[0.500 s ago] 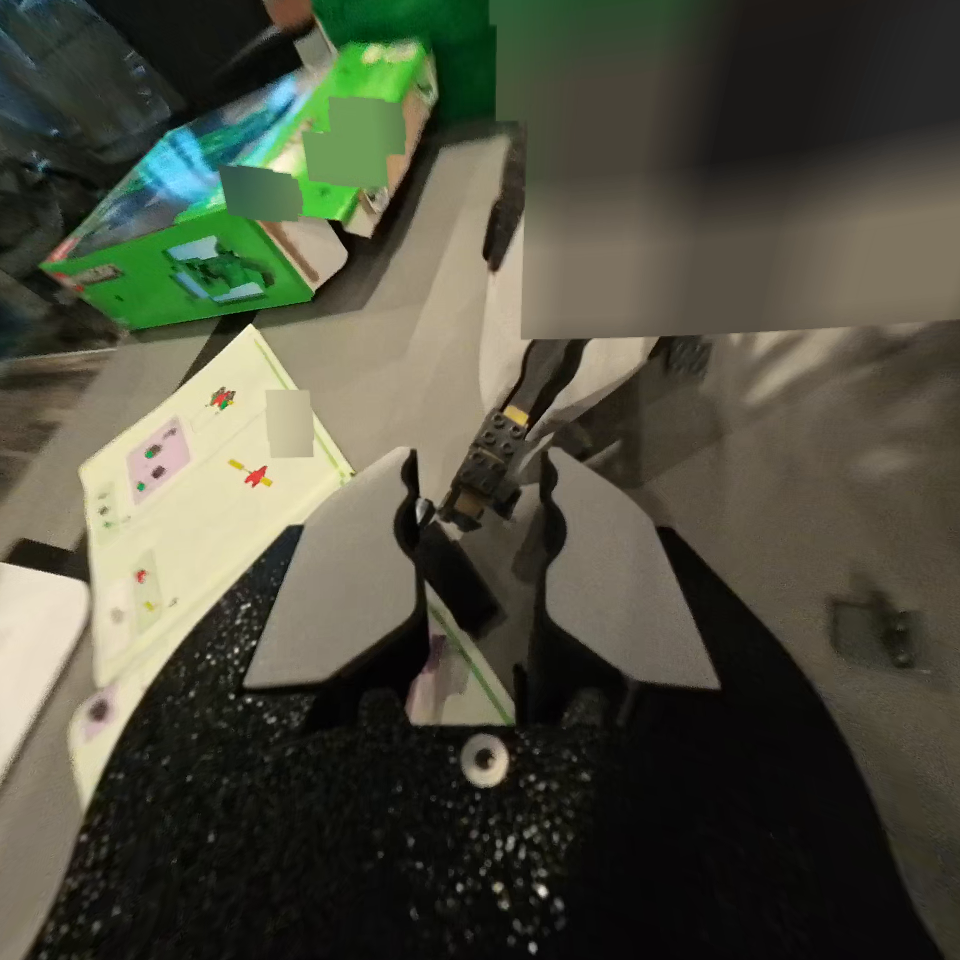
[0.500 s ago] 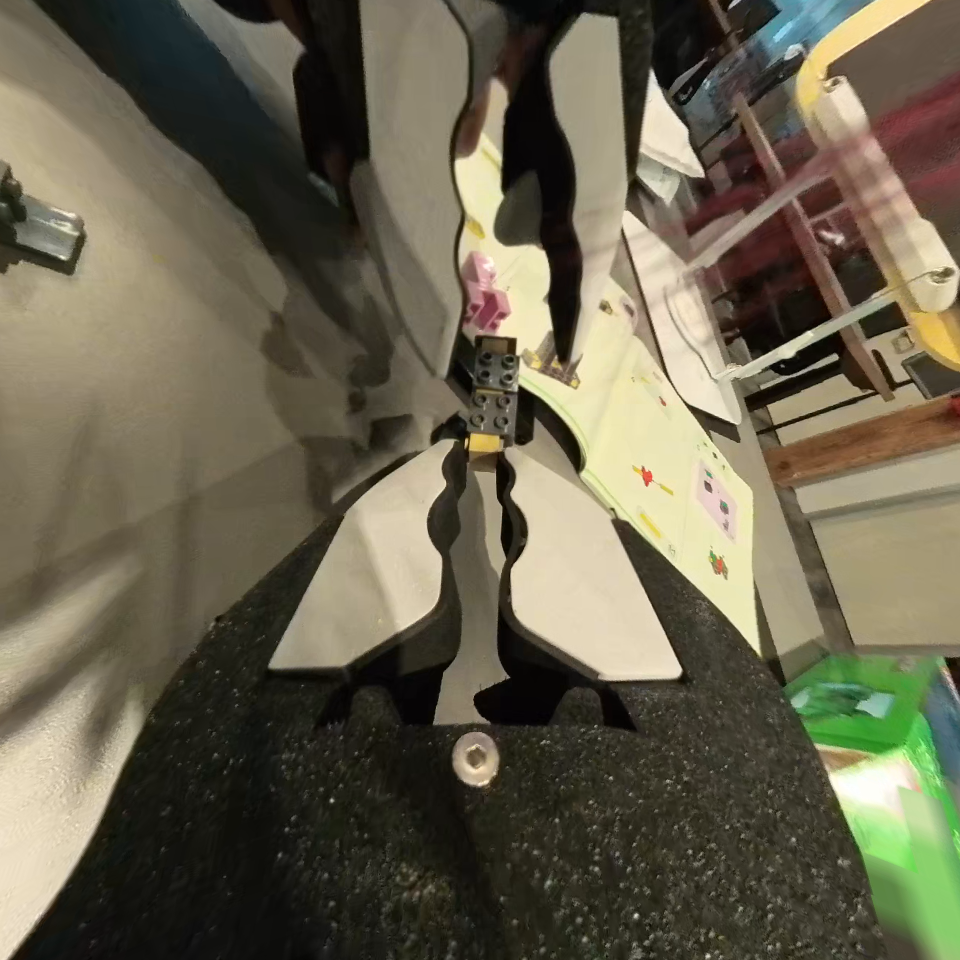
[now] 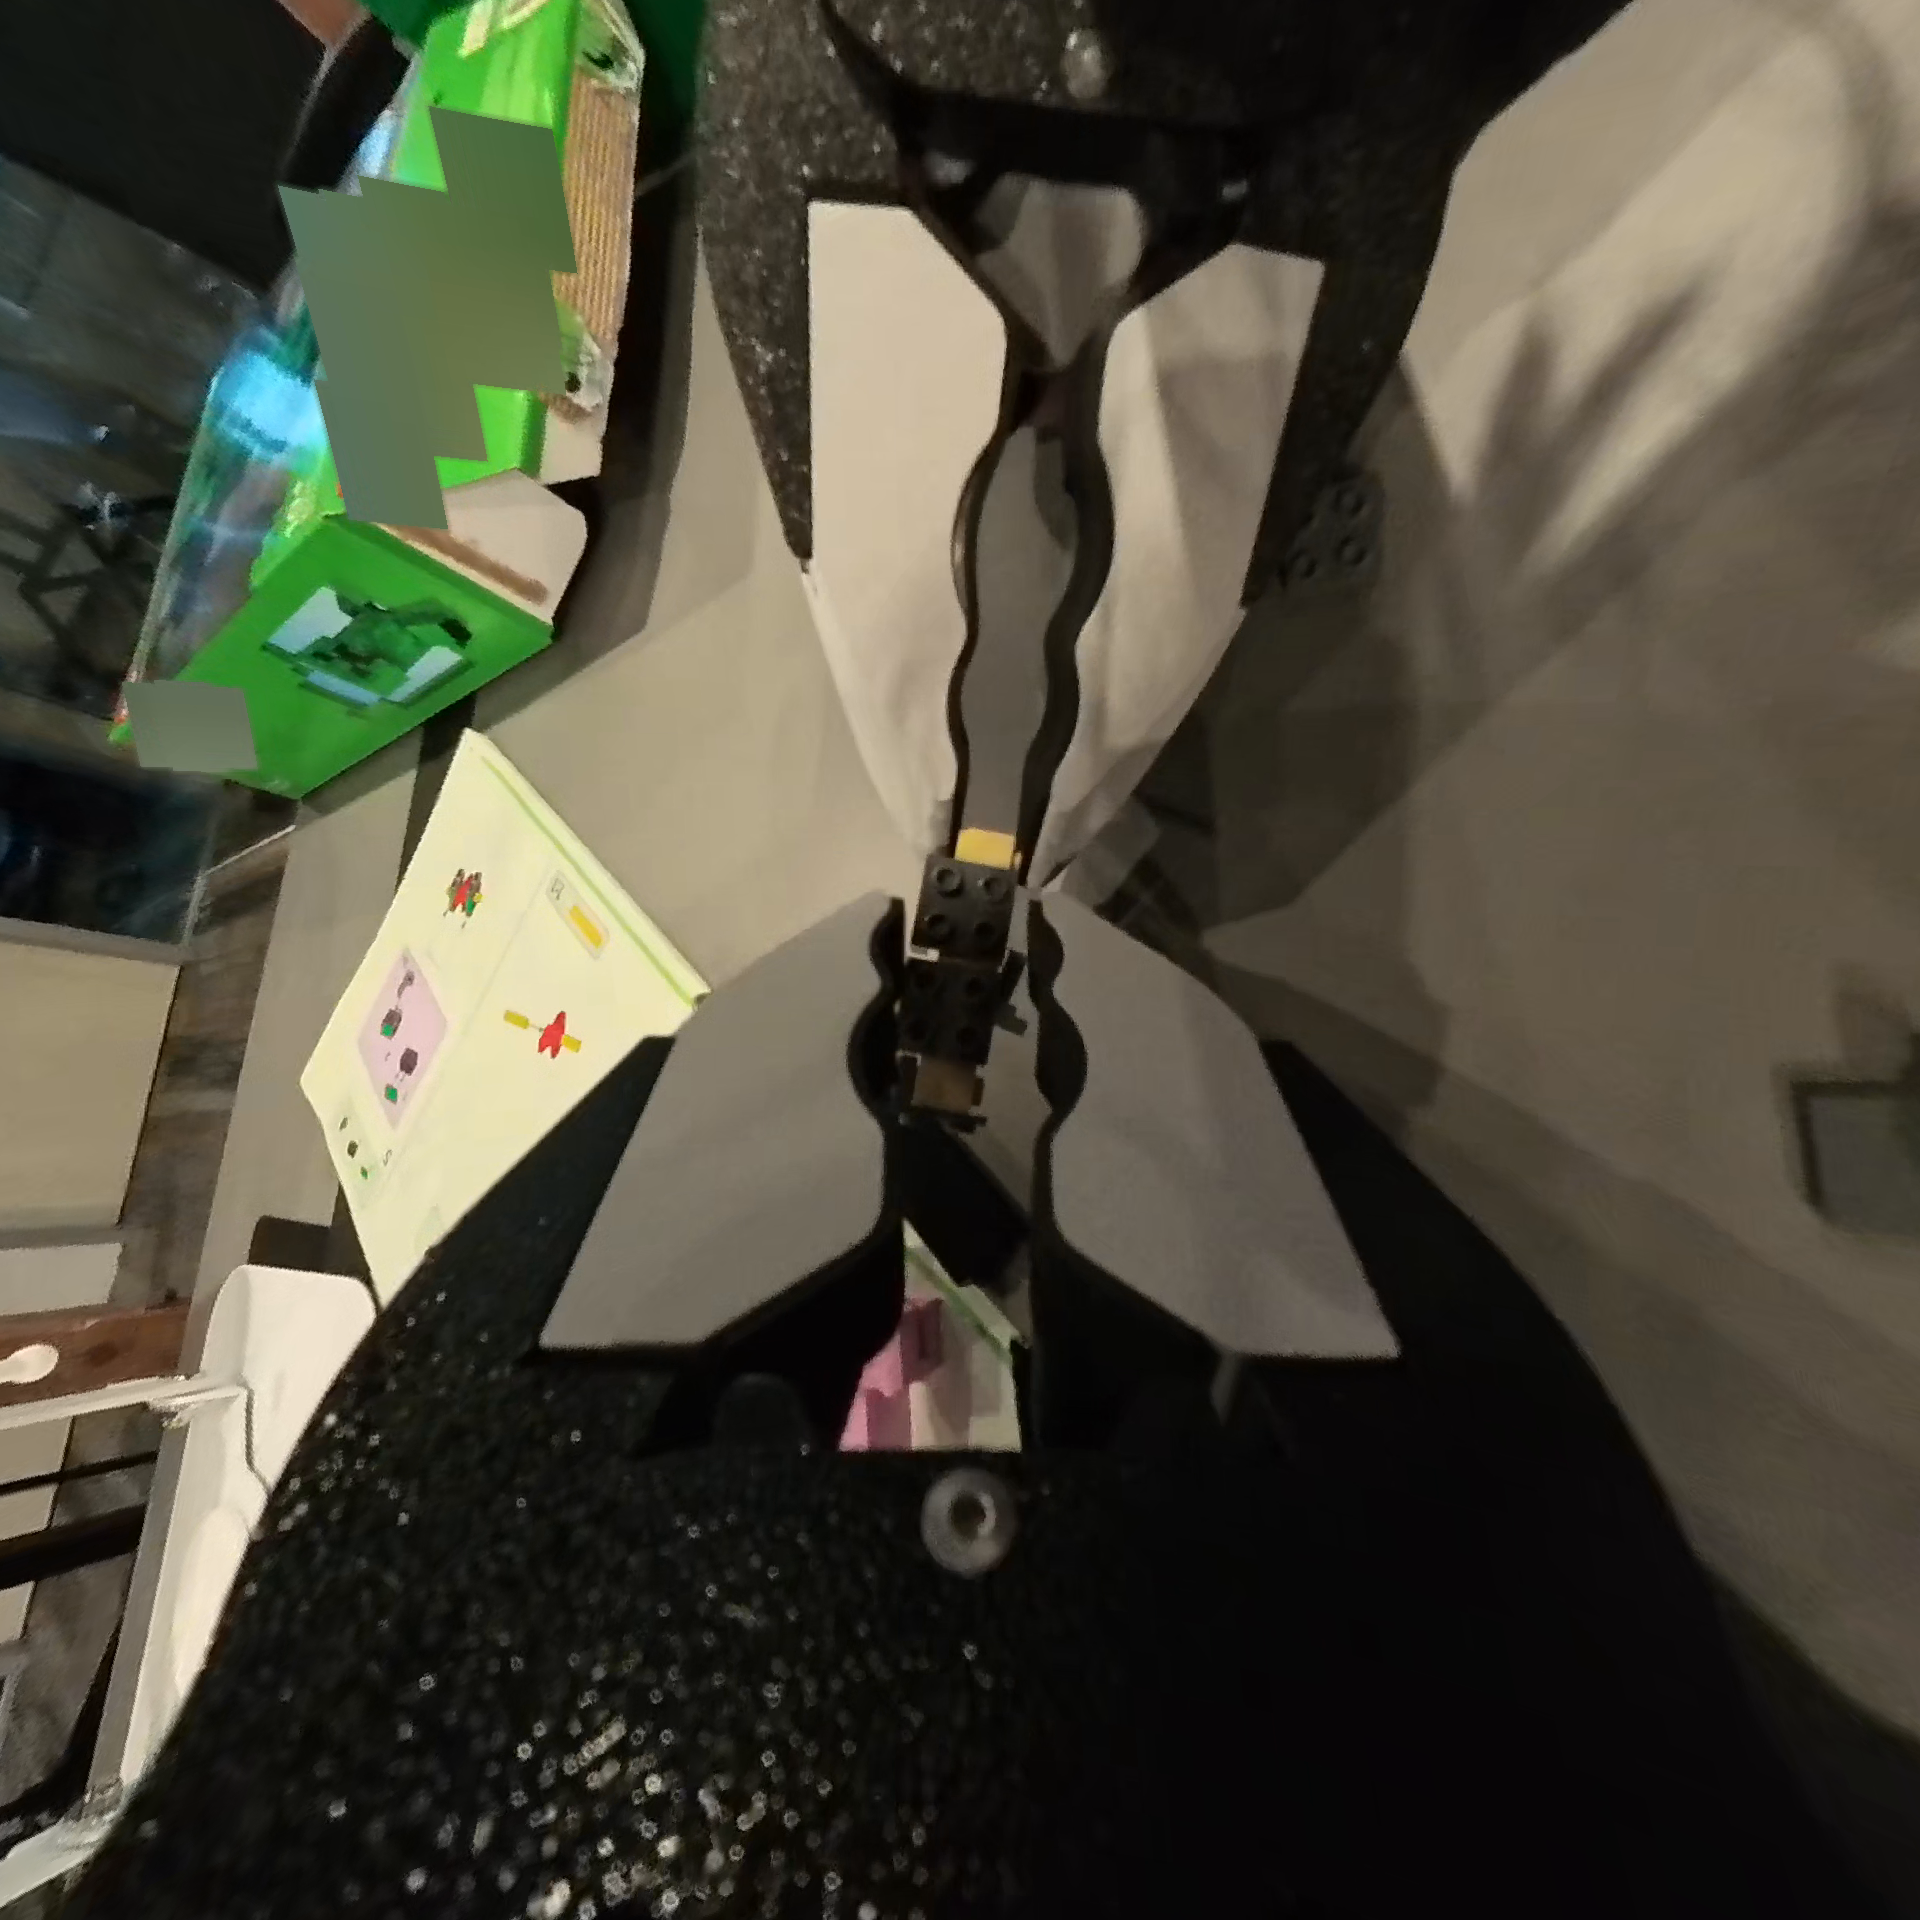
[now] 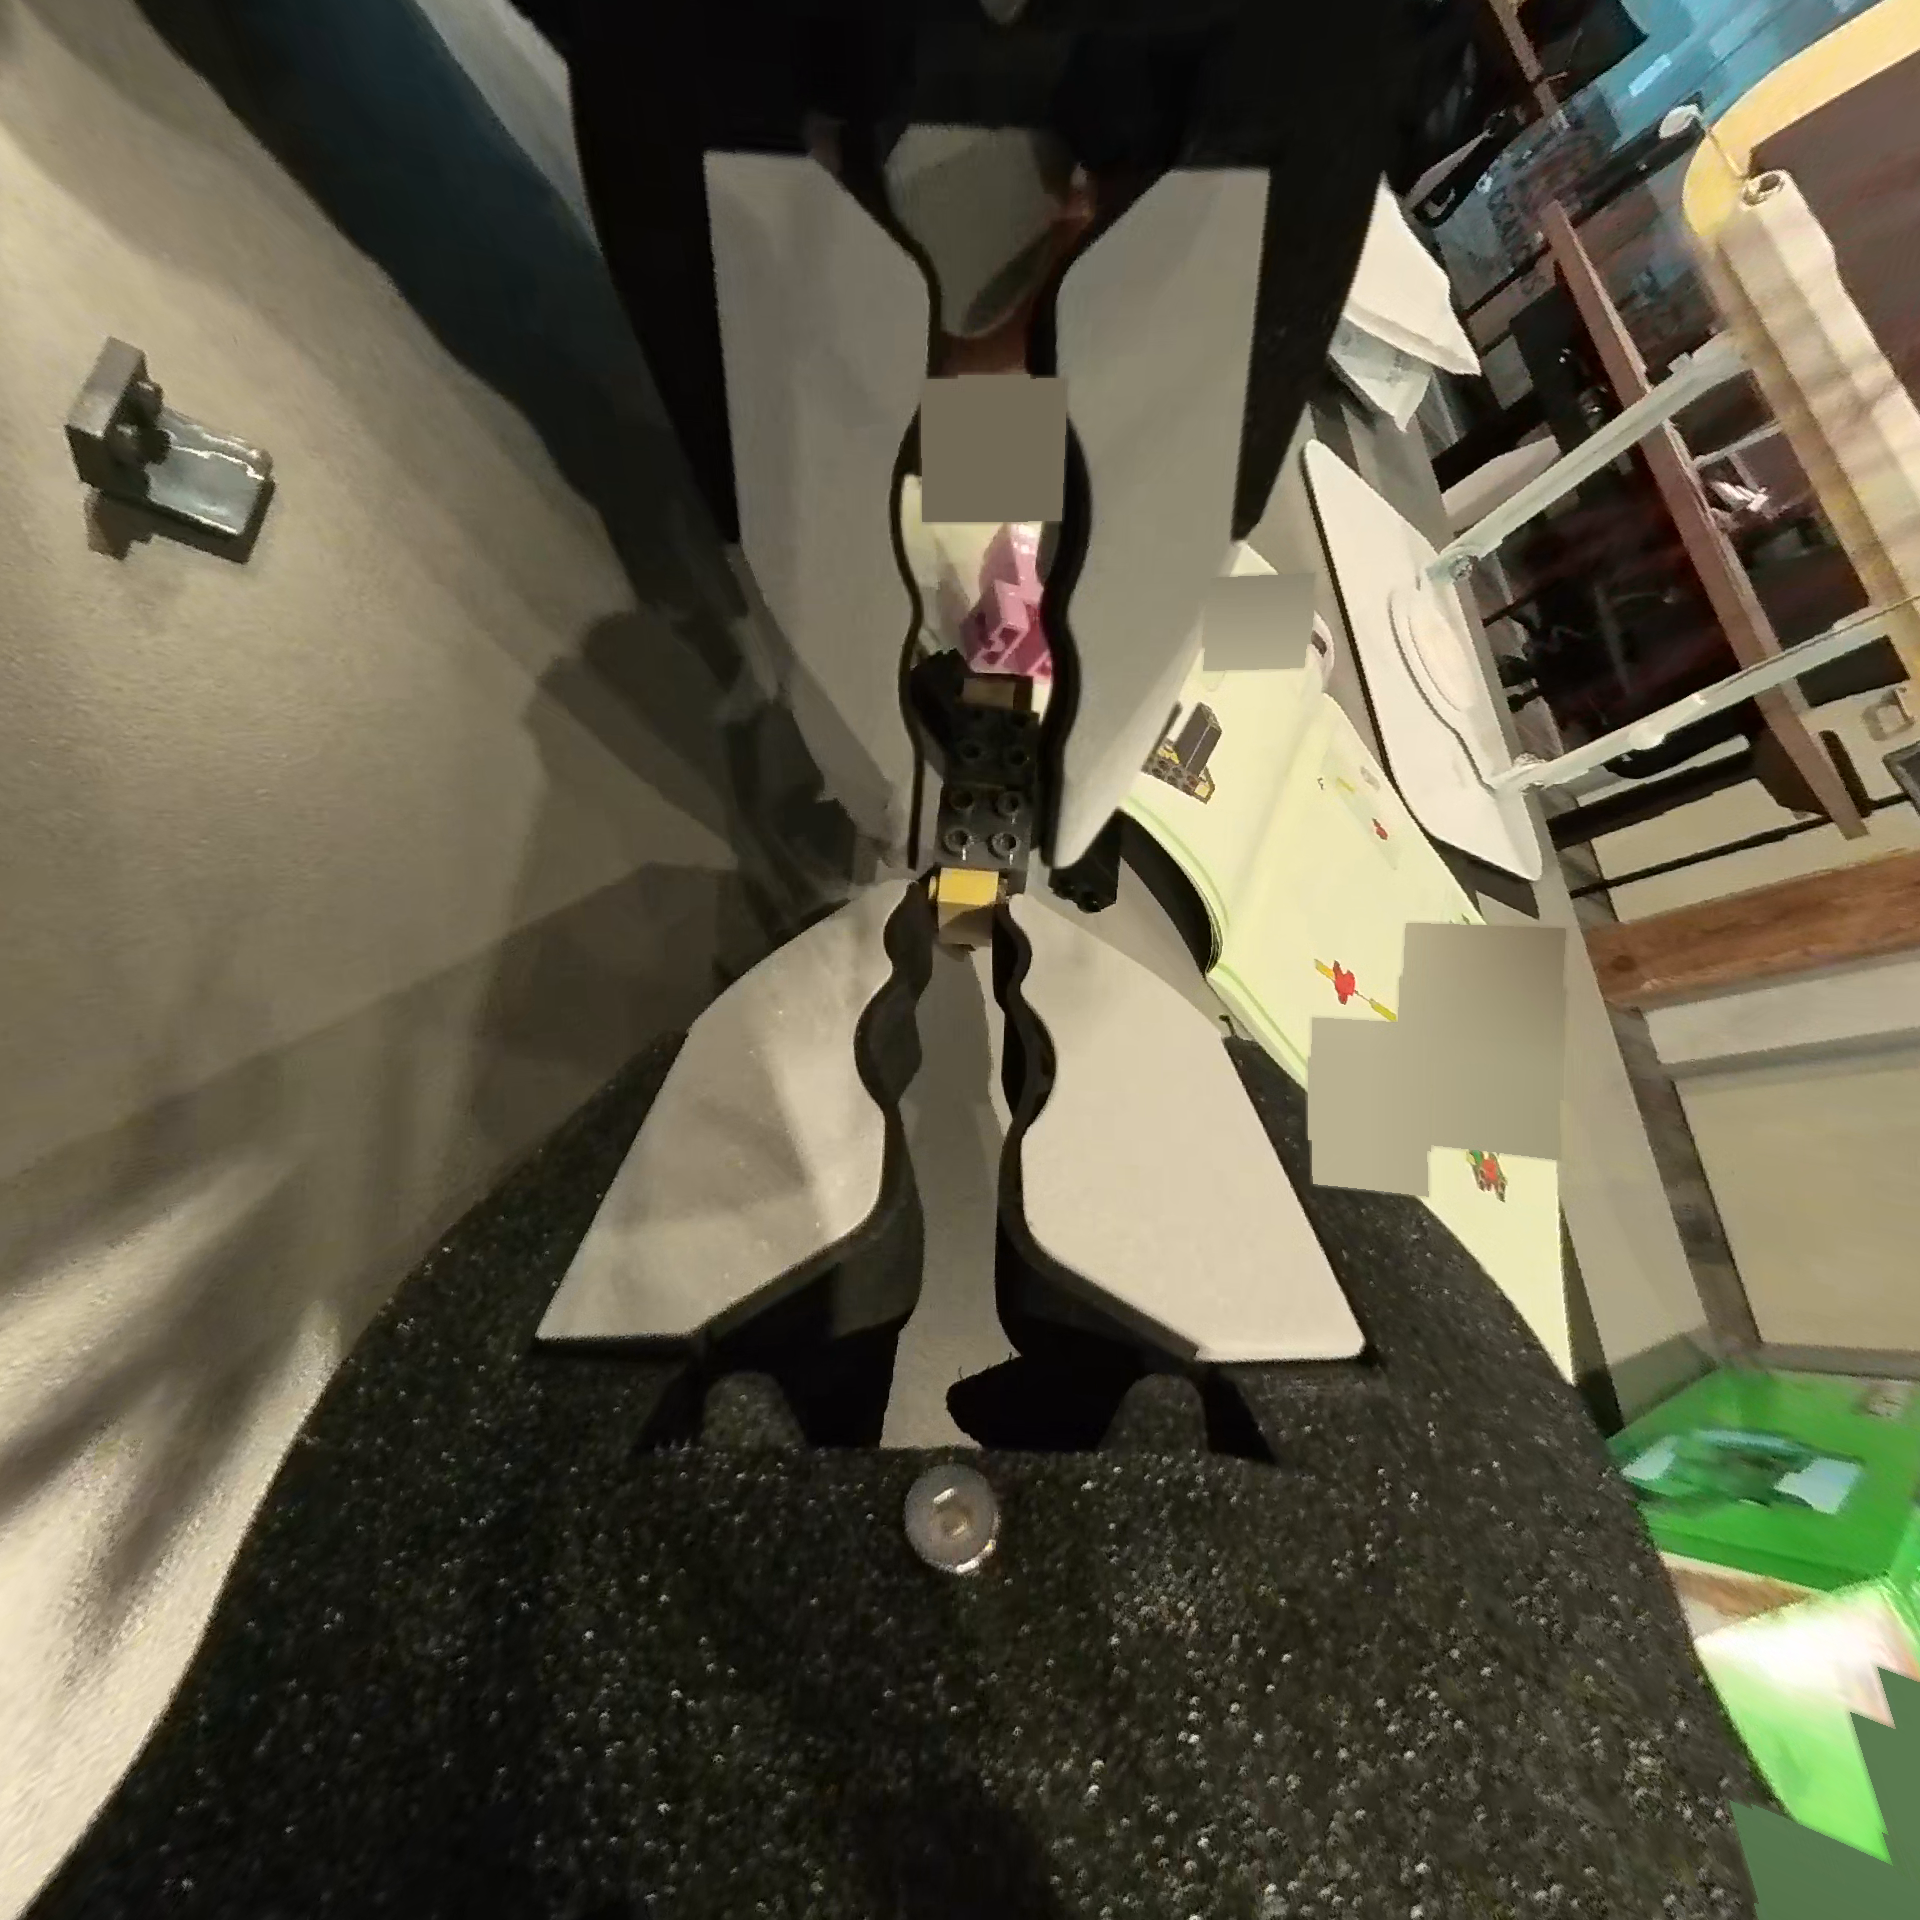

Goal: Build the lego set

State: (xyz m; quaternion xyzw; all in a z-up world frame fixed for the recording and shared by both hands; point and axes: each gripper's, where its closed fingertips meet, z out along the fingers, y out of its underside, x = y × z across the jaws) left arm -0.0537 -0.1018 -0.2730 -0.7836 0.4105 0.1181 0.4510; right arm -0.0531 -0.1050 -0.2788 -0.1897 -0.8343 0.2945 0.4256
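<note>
Two hand-held grippers meet tip to tip above the grey tabletop [image 3: 1558, 727], each closed on one end of a small black studded lego assembly [image 3: 961, 971] with a yellow piece at either end. The left gripper [image 3: 961, 1023] clamps the nearer black brick; the right gripper [image 4: 961, 920] pinches the yellow end [image 4: 966, 891]. Both black bricks appear joined, though the seam is dim. An open pale-green instruction booklet [image 3: 488, 997] lies to the left, beside a bright green lego box [image 3: 343, 644]. One loose grey lego piece [image 4: 161, 462] rests well apart on the table.
</note>
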